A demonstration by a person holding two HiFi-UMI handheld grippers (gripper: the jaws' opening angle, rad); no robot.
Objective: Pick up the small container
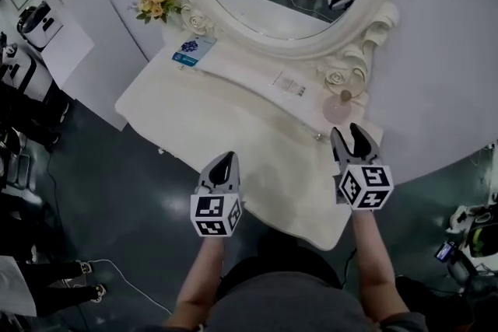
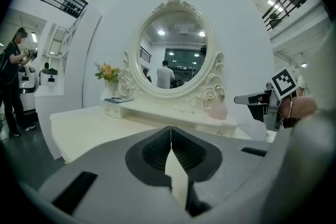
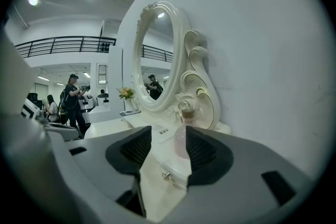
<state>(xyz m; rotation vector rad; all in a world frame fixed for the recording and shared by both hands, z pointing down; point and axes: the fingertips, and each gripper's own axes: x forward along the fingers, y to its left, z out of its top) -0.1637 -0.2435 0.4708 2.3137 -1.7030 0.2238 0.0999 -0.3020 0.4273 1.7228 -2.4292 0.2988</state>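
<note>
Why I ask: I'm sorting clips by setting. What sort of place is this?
Probably a hall or lab with a staged bedroom corner: a dressing table with an ornate oval mirror, a railed mezzanine behind, and a person handling equipment.

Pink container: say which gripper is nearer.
Right. The right gripper sits just short of the pink container, jaws open toward it; the left gripper is well off to its left.

The left gripper and the right gripper are each made of pale grey tapered jaws, lined with dark ribbed pads. A white cube printed with black square markers is fixed behind each. A grey top is worn.
</note>
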